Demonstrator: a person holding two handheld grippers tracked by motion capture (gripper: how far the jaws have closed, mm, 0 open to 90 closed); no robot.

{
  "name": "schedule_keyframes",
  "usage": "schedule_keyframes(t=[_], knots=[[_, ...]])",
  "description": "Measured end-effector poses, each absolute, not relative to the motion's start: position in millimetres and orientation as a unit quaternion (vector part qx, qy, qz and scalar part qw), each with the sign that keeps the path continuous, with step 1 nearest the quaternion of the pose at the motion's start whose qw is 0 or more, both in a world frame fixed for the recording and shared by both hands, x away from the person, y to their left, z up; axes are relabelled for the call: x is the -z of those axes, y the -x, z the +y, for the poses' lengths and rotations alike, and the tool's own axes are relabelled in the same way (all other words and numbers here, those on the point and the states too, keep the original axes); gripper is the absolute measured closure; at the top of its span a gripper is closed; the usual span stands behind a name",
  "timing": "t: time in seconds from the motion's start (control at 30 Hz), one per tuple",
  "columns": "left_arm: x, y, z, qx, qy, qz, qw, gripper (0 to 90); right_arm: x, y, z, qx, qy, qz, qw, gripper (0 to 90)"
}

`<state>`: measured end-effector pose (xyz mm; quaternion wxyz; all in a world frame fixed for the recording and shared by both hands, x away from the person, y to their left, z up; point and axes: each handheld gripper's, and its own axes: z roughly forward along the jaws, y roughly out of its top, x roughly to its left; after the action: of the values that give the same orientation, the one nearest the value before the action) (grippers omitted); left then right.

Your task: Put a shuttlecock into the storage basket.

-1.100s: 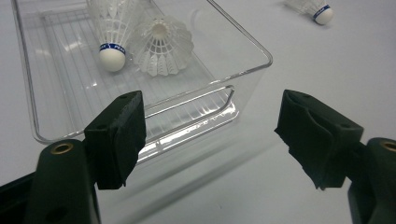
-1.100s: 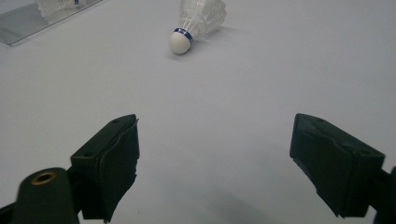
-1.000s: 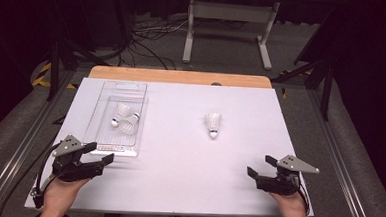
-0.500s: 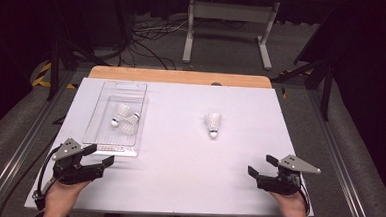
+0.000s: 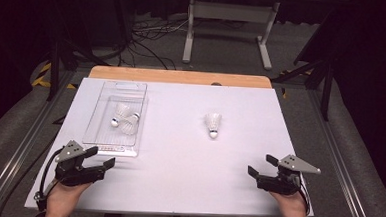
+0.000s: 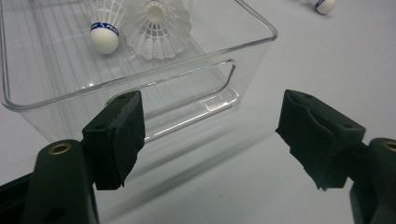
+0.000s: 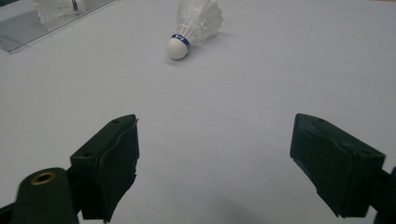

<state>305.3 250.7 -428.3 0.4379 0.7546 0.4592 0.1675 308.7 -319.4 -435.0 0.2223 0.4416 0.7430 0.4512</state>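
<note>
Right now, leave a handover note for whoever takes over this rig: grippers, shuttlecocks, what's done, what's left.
Left gripper: open, holding nothing, low at the near left of the table, just short of the clear tray.
Right gripper: open, holding nothing, at the near right edge.
Two shuttlecocks lie in the tray: one cork toward the near end, the other beside it, touching.
A third shuttlecock lies on its side on the bare table, right of centre, cork toward the person.
Done, apparently: two in the tray.
Left, likely: pick up the loose one with the right gripper and put it in the tray.

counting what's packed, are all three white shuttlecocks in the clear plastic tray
No, the clear plastic tray holds two, and one white shuttlecock lies on the table outside it.
</note>
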Motion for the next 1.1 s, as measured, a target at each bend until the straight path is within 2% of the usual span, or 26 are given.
schedule_keyframes(t=[0.67,1.1], knots=[[430,-305,251,-0.162,-0.756,0.461,0.436,23.9,431,-309,-319,-0.468,-0.435,0.737,0.22,15.3],[429,-305,251,-0.163,-0.755,0.459,0.439,23.9,419,-319,-305,-0.484,-0.42,0.735,0.222,14.2]])
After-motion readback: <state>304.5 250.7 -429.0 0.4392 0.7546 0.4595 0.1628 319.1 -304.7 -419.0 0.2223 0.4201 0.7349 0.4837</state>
